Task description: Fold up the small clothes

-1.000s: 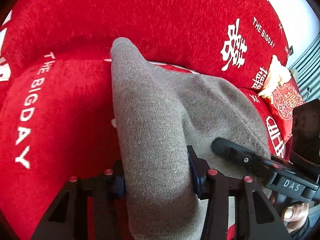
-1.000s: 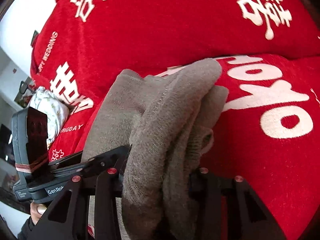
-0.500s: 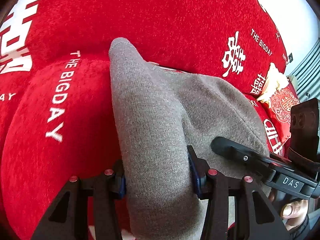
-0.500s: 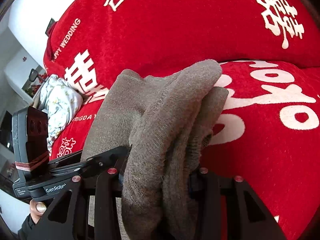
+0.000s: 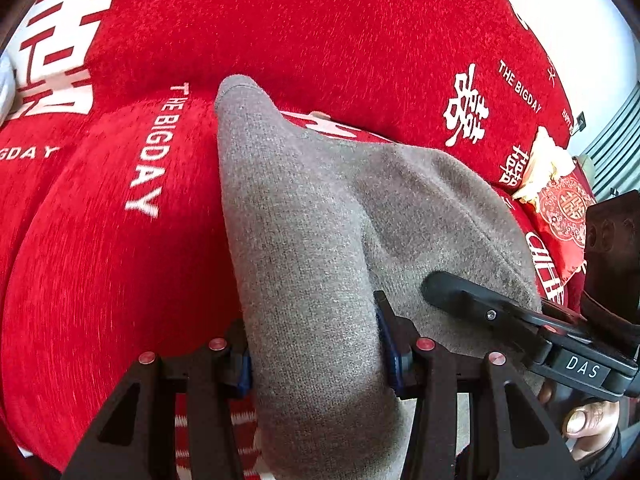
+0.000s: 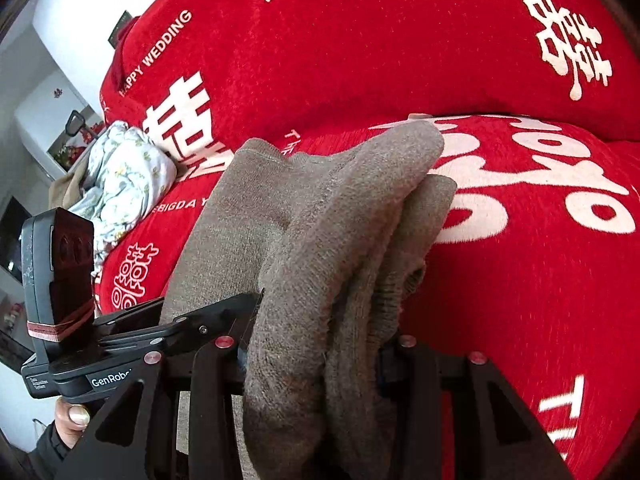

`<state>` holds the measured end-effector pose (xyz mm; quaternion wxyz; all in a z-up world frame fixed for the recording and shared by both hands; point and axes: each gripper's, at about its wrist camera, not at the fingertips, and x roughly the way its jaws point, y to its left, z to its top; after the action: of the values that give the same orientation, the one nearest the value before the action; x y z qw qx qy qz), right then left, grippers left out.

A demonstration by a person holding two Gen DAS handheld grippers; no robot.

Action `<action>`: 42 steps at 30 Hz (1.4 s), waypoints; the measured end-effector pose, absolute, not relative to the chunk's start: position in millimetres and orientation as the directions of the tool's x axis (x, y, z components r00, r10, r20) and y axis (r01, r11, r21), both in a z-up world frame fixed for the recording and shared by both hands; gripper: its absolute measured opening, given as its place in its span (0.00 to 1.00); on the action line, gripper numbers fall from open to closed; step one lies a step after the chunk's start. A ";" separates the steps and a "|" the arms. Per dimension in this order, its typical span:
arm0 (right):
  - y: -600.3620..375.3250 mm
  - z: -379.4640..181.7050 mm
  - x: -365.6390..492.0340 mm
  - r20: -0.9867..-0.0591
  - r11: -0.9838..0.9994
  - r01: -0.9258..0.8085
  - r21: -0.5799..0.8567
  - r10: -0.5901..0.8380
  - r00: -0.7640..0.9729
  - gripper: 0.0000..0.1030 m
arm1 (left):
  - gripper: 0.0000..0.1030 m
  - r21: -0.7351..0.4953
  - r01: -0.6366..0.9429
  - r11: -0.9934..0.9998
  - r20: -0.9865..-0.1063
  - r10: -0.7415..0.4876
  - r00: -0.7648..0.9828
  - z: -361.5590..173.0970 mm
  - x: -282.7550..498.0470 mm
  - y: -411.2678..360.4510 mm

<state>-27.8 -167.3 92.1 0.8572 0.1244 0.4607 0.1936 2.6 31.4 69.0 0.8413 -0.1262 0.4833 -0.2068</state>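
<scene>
A grey-brown knitted garment [image 5: 312, 240] hangs folded between both grippers above a red sofa cover. My left gripper [image 5: 316, 354] is shut on one thick bunched end of it, with the blue pads pressing both sides. My right gripper [image 6: 316, 356] is shut on the other end, where several layers [image 6: 348, 240] are stacked together. In the left wrist view the right gripper [image 5: 480, 308] lies against the cloth at the right. In the right wrist view the left gripper [image 6: 192, 324] shows at the lower left, held by a hand [image 6: 76, 416].
The red sofa cover [image 5: 320, 28] with white lettering fills the background, backrest above and seat [image 6: 520, 280] below. A floral cloth bundle [image 6: 120, 168] lies at the sofa's left end. A red embroidered cushion [image 5: 564, 212] with a pale cloth sits at the right end.
Both grippers have carried the garment sideways along the sofa; the lettering has slid across both views, and the floral bundle has come further into the right wrist view. The grips are unchanged.
</scene>
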 end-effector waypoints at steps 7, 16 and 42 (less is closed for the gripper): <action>-160.2 91.2 -53.5 -0.736 0.896 -0.242 0.372 0.444 0.511 0.42 | 0.49 -0.395 0.227 0.890 -0.756 -0.456 0.470 67.9 -27.1 33.9; -157.4 88.4 -77.1 -0.727 0.901 -0.261 0.346 0.434 0.532 0.42 | 0.48 -0.381 0.239 0.893 -0.750 -0.450 0.485 62.6 -53.3 33.3; -193.8 52.3 -84.0 -0.721 0.870 -0.170 0.463 0.481 0.499 0.56 | 0.77 -0.398 0.175 0.901 -0.756 -0.430 0.493 40.3 -67.0 64.4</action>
<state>-84.0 -193.8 52.3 0.8492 0.1682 0.4625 0.1918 -67.0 64.4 40.3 0.8534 -0.1351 0.4712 -0.1771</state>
